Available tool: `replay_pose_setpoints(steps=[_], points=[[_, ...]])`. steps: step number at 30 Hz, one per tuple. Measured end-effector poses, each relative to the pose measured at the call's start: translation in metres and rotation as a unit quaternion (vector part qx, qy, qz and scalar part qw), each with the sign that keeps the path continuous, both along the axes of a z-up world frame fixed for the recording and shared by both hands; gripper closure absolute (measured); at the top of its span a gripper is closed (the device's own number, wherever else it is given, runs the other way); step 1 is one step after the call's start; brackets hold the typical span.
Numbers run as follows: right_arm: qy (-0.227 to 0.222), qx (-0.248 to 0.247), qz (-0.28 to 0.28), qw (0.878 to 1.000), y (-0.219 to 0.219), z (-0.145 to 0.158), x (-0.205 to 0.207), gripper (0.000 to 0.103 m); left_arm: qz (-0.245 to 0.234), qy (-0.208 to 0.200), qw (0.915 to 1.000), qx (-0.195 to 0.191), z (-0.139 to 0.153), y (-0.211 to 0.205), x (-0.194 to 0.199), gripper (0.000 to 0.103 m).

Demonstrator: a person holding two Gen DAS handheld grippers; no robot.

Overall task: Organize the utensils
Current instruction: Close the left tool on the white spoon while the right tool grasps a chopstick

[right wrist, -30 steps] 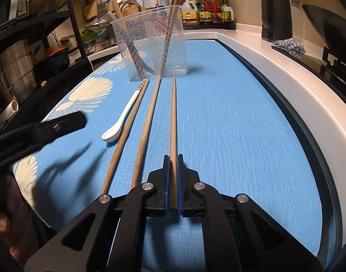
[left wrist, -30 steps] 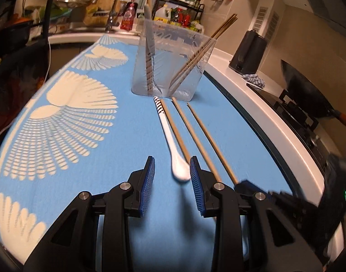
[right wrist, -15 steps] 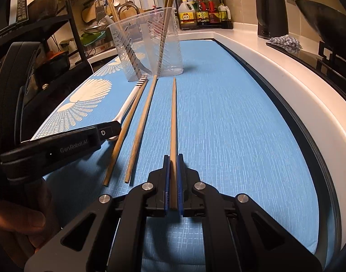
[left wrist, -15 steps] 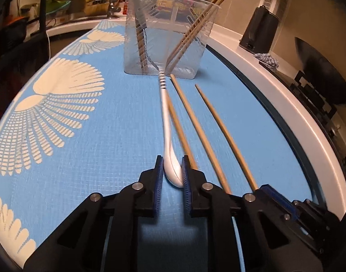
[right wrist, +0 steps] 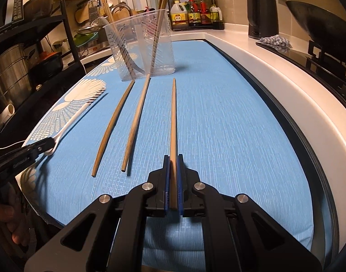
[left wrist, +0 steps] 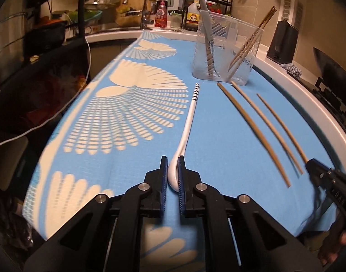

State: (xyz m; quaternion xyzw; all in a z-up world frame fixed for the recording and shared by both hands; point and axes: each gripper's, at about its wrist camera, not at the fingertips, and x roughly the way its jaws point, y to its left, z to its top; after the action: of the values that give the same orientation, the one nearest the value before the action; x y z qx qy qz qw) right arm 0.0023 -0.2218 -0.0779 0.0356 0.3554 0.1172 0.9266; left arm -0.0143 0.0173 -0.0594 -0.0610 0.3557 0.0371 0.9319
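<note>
We note the left gripper (left wrist: 173, 170), spread a second ago, now pinches the glossy white spoon (left wrist: 184, 136) by its bowl. The right gripper (right wrist: 171, 176) stays clamped on a slim wooden chopstick (right wrist: 173, 117) over the blue woven mat (right wrist: 229, 124).

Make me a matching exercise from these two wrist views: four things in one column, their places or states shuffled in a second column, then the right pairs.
Things:
1. white spoon
2. chopstick nearest the counter edge
3. clear plastic holder
4. two loose chopsticks

Places or states:
A. standing upright on the blue mat, utensils inside
B. bowl end clamped by the left gripper
C. lying free on the mat, side by side
D. near end clamped by the right gripper

Pairs: 1-B, 2-D, 3-A, 4-C
</note>
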Motion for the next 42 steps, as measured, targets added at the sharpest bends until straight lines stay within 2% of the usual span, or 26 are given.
replay_pose_setpoints(steps=[4, 9, 15, 20, 27, 42], points=[[-0.006, -0.009, -0.003, 1.0, 0.002, -0.001, -0.002, 0.095, -0.018, -0.022, 0.9994, 0.021, -0.003, -0.002, -0.007, 0.093], [-0.01, -0.008, -0.004, 1.0, 0.002, -0.001, -0.004, 0.095, -0.028, -0.053, 0.9981, 0.012, -0.007, 0.001, -0.008, 0.093], [-0.027, -0.009, -0.01, 1.0, 0.003, -0.004, -0.01, 0.095, -0.033, -0.081, 0.9959, 0.022, -0.011, -0.003, -0.011, 0.093], [-0.036, -0.01, -0.014, 0.999, 0.004, -0.005, -0.011, 0.096, -0.028, -0.087, 0.9956, 0.024, -0.011, -0.003, -0.013, 0.093], [-0.037, -0.01, -0.036, 0.999, 0.0, -0.006, -0.014, 0.096, 0.013, -0.078, 0.9964, 0.029, -0.009, -0.004, -0.019, 0.093], [-0.034, -0.014, -0.031, 0.999, 0.001, -0.006, -0.012, 0.096, 0.003, -0.076, 0.9968, 0.024, -0.01, -0.007, -0.014, 0.092]])
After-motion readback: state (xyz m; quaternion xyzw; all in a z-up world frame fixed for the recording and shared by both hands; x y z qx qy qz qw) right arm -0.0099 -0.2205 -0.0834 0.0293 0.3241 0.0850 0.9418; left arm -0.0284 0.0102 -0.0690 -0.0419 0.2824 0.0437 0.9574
